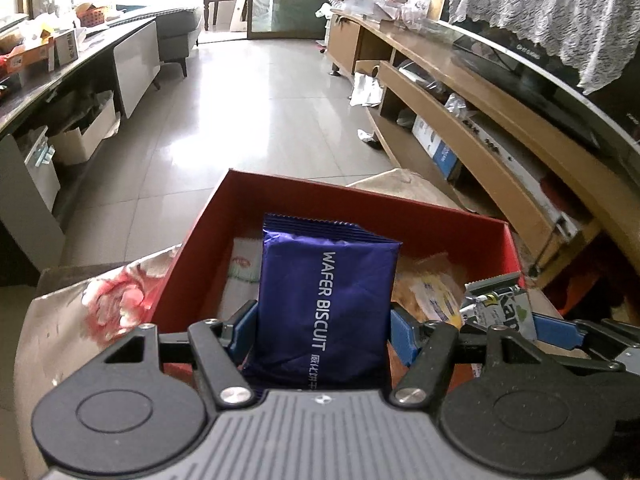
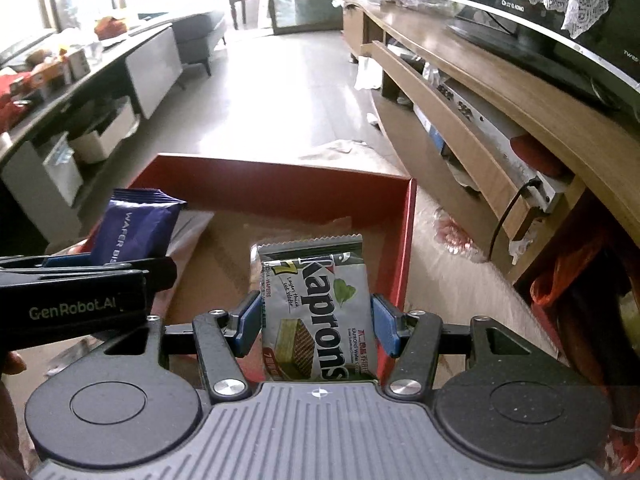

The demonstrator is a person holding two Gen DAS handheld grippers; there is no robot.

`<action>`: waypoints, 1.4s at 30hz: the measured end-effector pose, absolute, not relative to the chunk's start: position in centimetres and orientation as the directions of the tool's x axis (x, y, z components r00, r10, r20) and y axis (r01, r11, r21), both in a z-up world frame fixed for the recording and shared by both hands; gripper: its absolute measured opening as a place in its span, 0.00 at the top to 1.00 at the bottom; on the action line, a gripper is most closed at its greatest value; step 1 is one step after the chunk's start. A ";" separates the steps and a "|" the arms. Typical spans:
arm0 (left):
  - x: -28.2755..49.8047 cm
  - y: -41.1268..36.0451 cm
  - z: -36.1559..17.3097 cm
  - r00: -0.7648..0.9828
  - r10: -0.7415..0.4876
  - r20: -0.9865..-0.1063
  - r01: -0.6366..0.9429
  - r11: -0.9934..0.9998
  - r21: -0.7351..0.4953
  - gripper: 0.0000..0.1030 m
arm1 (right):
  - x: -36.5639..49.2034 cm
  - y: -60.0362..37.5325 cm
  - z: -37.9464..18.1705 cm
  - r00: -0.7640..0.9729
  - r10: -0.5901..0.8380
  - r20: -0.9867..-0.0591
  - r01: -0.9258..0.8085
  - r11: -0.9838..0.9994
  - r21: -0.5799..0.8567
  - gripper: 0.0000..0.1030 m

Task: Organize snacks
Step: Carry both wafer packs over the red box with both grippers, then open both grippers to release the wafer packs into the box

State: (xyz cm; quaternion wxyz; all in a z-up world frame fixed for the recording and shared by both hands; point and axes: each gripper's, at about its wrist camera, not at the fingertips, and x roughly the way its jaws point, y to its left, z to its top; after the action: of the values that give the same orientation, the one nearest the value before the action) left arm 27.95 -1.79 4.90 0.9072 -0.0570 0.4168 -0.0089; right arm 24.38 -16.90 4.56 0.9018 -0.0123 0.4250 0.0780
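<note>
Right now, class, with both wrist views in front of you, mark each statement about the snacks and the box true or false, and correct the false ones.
1. The left gripper holds a purple wafer biscuit packet. True.
2. The right gripper is empty. False: its fingers clamp a Kaprons wafer packet.
3. The red box already contains snacks. True.
4. Both packets lie flat inside the box. False: both are held above it.

The purple packet read "WAFER BISCUIT" in white down its face. The silver-green packet carried the brand "Kaprons", with "KAPRONS Wafer" in small print beside it. The left gripper bore "GenRobot.AI" on its black side. Lettering on the television's bezel was too blurred to read.
</note>
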 end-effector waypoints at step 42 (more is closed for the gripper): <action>29.9 0.0 3.5 0.614 -0.038 -0.788 -0.085 0.990 -0.113 0.23 | 28.2 -17.3 3.6 0.647 0.150 -0.748 -0.138 0.987 0.079 0.27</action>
State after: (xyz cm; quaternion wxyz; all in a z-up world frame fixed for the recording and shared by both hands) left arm 29.95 -0.04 3.53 0.8956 -0.0697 0.4392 0.0131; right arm 28.20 -17.34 3.63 0.9073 0.0075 0.4128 0.0793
